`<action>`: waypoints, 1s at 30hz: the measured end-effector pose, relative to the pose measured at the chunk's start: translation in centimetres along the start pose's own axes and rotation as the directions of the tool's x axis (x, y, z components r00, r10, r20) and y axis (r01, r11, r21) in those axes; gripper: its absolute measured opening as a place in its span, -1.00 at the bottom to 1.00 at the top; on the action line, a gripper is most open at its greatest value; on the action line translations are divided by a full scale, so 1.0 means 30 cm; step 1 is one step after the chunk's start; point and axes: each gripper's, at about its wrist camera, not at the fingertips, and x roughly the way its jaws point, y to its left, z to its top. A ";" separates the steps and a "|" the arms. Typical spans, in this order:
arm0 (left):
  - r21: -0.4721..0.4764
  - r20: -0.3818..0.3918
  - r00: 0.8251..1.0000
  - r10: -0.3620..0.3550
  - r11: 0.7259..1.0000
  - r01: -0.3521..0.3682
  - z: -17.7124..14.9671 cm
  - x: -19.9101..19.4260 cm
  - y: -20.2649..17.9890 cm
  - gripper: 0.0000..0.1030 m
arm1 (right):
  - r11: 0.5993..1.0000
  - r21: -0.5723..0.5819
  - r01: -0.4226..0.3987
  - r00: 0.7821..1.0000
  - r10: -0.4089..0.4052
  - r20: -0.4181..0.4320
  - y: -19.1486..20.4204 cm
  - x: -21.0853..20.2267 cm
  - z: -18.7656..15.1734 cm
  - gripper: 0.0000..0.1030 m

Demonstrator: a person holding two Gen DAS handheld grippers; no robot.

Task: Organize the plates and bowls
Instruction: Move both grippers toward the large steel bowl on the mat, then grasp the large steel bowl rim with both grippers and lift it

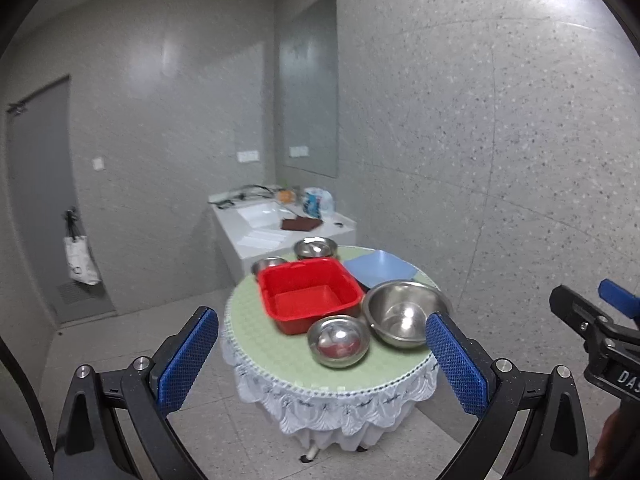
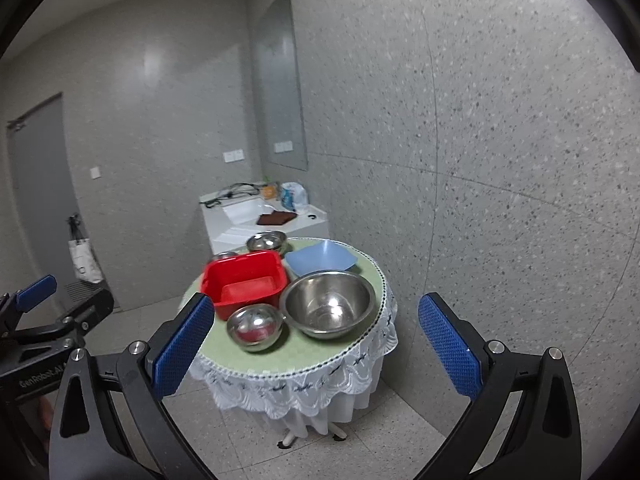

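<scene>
Both hand-held grippers agape, well short of bowls.

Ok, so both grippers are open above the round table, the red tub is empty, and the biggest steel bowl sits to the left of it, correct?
Not quite: the biggest steel bowl sits to the right of the red tub, as the right wrist view shows. The rest holds: the left gripper and right gripper are open above the round table, and the tub is empty.
</scene>
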 end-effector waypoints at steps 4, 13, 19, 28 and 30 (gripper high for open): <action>-0.009 -0.108 0.992 -0.065 0.998 0.065 0.051 0.272 0.058 0.98 | 0.999 0.012 0.051 0.997 -0.050 -0.066 -0.004 0.156 0.004 1.00; 0.003 -0.325 0.935 -0.141 0.989 0.150 0.125 0.908 0.021 0.96 | 0.993 0.032 0.113 0.964 -0.102 -0.244 -0.147 0.616 -0.044 1.00; 0.031 -0.444 0.888 -0.117 0.989 0.146 0.173 1.308 -0.046 0.76 | 0.995 0.063 0.074 0.907 -0.040 -0.420 -0.297 1.032 -0.118 0.99; 0.106 -0.590 0.807 -0.020 0.989 0.102 0.156 1.717 -0.102 0.22 | 0.990 0.141 -0.011 0.796 0.094 -0.598 -0.421 1.374 -0.225 0.42; 0.094 -0.608 0.794 -0.023 0.990 0.101 0.148 1.772 -0.104 0.06 | 0.987 0.155 -0.046 0.777 0.133 -0.615 -0.425 1.403 -0.242 0.23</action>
